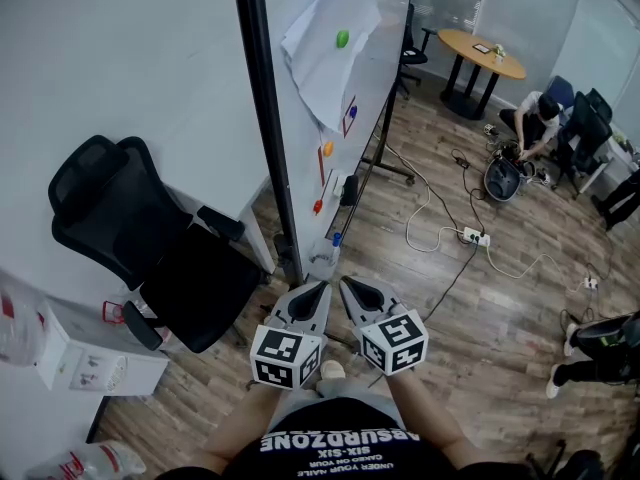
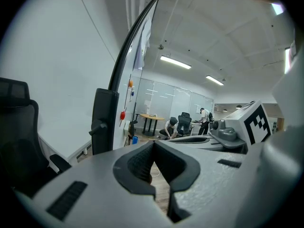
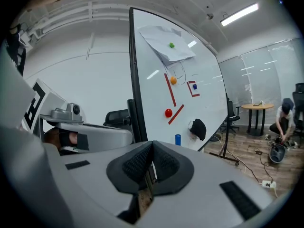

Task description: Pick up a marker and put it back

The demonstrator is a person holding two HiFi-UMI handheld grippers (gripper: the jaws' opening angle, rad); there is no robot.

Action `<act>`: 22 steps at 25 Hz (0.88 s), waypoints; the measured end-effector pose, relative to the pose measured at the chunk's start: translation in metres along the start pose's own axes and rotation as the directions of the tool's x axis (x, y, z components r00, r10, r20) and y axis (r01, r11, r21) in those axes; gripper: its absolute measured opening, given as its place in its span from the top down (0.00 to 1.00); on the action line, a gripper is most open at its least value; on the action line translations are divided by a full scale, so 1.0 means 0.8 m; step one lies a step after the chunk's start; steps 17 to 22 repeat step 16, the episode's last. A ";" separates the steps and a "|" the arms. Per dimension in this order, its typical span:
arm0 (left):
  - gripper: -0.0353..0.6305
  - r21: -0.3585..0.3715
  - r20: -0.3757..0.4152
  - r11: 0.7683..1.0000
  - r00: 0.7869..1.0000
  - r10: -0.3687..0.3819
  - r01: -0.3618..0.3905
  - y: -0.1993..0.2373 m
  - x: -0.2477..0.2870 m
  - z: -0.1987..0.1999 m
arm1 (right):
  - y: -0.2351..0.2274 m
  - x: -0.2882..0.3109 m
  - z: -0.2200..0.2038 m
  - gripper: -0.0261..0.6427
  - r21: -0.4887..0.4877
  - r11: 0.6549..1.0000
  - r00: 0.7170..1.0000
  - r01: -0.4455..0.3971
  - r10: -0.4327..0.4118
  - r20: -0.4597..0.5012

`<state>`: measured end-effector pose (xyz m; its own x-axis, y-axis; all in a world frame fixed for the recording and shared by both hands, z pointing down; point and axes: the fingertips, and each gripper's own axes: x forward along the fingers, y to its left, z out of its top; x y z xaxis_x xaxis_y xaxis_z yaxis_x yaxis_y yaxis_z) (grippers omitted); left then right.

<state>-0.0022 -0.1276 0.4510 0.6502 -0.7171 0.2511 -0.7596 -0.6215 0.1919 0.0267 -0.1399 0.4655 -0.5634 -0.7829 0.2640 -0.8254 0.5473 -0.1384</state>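
Both closed, left tongs (image 1: 324,285), right tongs (image 1: 345,282), whiteboard (image 1: 377,73)

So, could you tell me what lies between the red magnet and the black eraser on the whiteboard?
A slanted red stroke runs between the red magnet and the black eraser, seen in the right gripper view.

Wood-plank floor (image 1: 500,318), black office chair (image 1: 140,238), white power strip (image 1: 476,236), round table (image 1: 484,54)
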 end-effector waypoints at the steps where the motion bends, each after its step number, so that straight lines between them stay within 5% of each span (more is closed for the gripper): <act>1: 0.94 0.000 -0.001 1.000 1.000 -0.001 0.001 -0.001 0.000 0.000 | 0.000 -0.001 0.000 0.96 -0.001 1.000 1.000 0.000 0.000 0.000; 22: 0.94 0.004 -0.002 1.000 1.000 -0.014 0.014 -0.006 0.002 0.000 | -0.001 -0.004 0.005 0.96 -0.009 1.000 1.000 0.014 -0.014 0.006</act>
